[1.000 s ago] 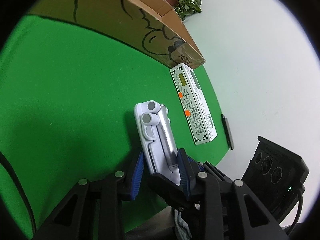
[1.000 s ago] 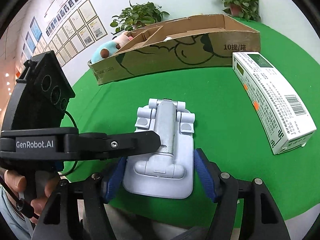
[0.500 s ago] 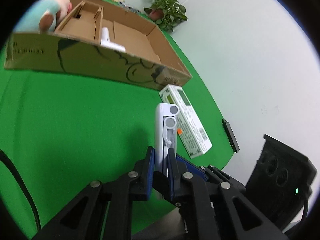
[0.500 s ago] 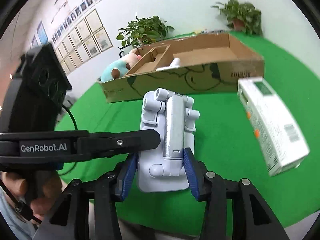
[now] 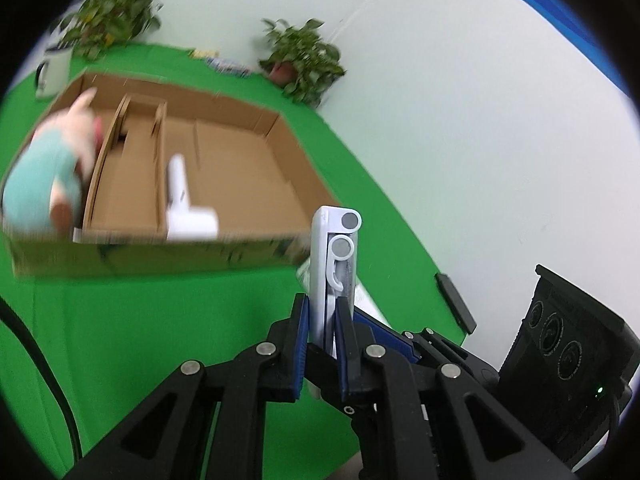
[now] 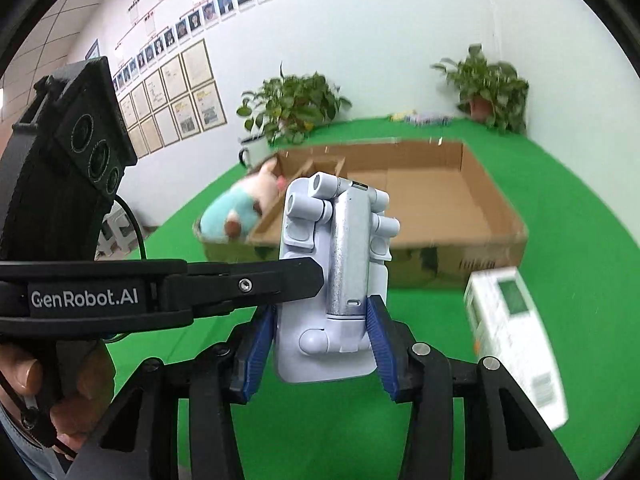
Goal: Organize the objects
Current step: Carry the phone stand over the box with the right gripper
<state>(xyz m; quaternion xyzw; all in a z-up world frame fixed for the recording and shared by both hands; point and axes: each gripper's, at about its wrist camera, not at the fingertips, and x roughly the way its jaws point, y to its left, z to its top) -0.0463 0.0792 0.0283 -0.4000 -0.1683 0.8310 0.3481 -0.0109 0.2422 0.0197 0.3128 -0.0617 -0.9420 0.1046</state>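
- Both grippers are clamping one white folding stand (image 6: 332, 280), which is hanging in the air above the green tabletop (image 5: 120, 340) on the near side of the cardboard box (image 6: 440, 200).
- The left gripper (image 5: 323, 320) is pinching the stand's thin edge, its blue pads (image 5: 301, 340) nearly closed on it; in the right wrist view its black finger is reaching in from the left and touching the stand's side.
- The right gripper (image 6: 320, 344) is holding the stand across its wide lower part, jaws partly closed with both blue pads pressed against the sides.
- The box is sitting open-topped just beyond the stand; cardboard dividers are splitting its left part into narrow compartments, and the right part is a wide open bay.
- A white handled object (image 5: 182, 204) is lying inside near the front wall (blurred, so its kind is unclear), and a teal-and-pink plush toy (image 5: 44, 184) is sitting at the box's left end.
- A white carton (image 6: 516, 340) is lying on the tabletop to the right of the stand, apart from it, near the box's front right corner; its print is too blurred to read.
- "GenRobot.AI" is showing in white on the left gripper's arm.
- Two potted plants (image 6: 292, 108) and a white mug (image 5: 54, 68) are standing at the far edge, with framed papers on the wall at far left.
- Open green surface is lying between the stand and the box's front wall.
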